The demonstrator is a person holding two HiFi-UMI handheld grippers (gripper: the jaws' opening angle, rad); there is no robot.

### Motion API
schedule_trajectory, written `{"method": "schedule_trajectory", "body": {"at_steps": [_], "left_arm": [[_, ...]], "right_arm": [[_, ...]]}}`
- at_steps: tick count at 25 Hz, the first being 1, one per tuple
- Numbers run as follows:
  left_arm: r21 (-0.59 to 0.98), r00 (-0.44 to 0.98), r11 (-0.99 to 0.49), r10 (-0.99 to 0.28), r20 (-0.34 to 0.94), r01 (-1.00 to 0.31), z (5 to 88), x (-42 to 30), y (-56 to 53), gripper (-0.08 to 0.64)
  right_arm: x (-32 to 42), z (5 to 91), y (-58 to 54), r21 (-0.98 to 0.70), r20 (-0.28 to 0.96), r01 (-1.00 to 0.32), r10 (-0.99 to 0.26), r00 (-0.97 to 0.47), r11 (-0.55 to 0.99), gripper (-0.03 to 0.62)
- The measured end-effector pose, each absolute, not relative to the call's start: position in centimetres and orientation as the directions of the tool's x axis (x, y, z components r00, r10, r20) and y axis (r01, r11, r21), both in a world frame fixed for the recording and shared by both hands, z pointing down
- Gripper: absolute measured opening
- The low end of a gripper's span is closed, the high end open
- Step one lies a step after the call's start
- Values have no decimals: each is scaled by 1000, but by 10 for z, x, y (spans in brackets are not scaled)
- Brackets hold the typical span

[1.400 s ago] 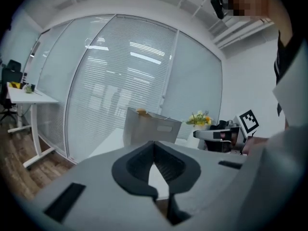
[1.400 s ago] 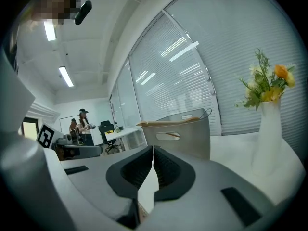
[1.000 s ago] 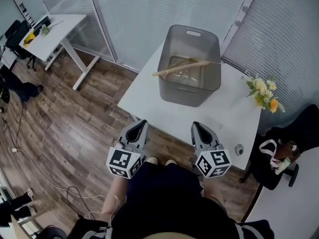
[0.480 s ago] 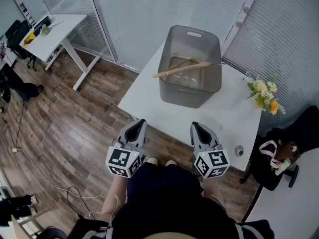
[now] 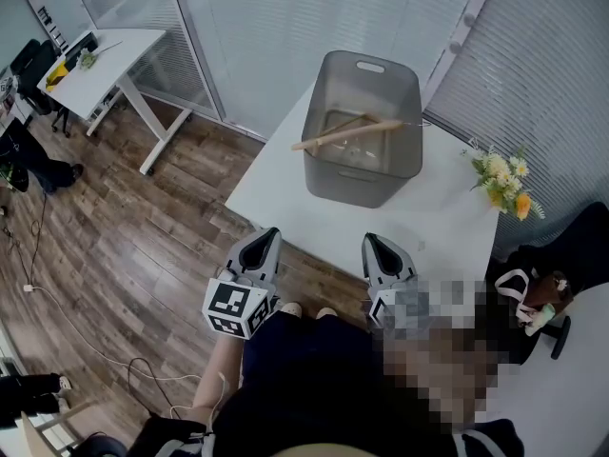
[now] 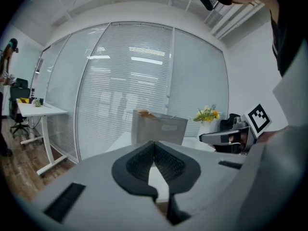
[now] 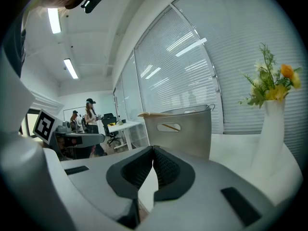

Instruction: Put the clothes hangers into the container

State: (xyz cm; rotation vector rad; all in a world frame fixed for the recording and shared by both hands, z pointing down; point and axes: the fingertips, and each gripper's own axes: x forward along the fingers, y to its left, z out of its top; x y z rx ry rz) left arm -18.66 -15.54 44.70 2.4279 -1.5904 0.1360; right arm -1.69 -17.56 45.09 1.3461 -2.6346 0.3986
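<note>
- The container (image 5: 365, 181), a grey bin, stands on the far part of the white surface (image 5: 314, 212), near the window blinds.
- A wooden hanger (image 5: 347, 133) lies slanted across the inside of the container, with its left end up at the left rim.
- The left gripper (image 6: 154, 143) is closed: its two dark pads meet at the tips and nothing is between them. It is held at the near edge of the surface, well apart from the container.
- The right gripper (image 7: 153, 148) is also closed and empty, with its pads together at the tips. It is beside the left one, pointing toward the container.
- A white vase with yellow flowers (image 5: 501, 174) stands at the right edge of the surface, to the right of the container.
- Far left, another white desk (image 5: 105, 60) stands on the wooden floor (image 5: 143, 246).
</note>
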Motion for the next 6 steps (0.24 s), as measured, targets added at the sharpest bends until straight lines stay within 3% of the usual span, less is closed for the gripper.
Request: {"method": "schedule_trajectory", "body": {"at_steps": [6], "left_arm": [[152, 414, -388, -885, 214, -909, 449, -184, -151, 11]], "right_arm": [[-17, 452, -172, -173, 265, -811, -767, -584, 558, 28]]}}
